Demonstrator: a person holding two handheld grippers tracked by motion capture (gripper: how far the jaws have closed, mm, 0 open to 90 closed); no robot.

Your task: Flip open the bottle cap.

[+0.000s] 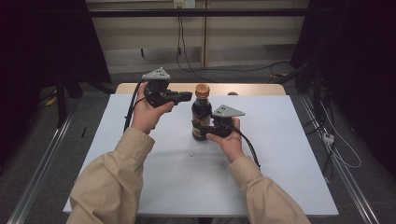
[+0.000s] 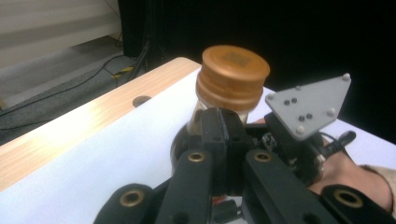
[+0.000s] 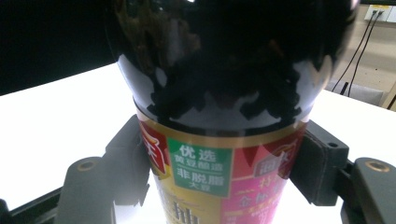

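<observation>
Dark glass sauce bottle (image 1: 201, 119) with copper-brown screw cap (image 1: 202, 90) upright near table's far edge, middle; right gripper (image 1: 208, 131) clamped on labelled body (steadying done); left gripper (image 1: 186, 96) jaws together, empty, beside cap; cap still on, unscrewing left.

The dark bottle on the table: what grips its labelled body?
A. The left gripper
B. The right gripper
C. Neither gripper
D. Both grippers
B: the right gripper has a jaw on each side of the bottle at its label, while the left gripper is shut and empty beside the cap.
</observation>
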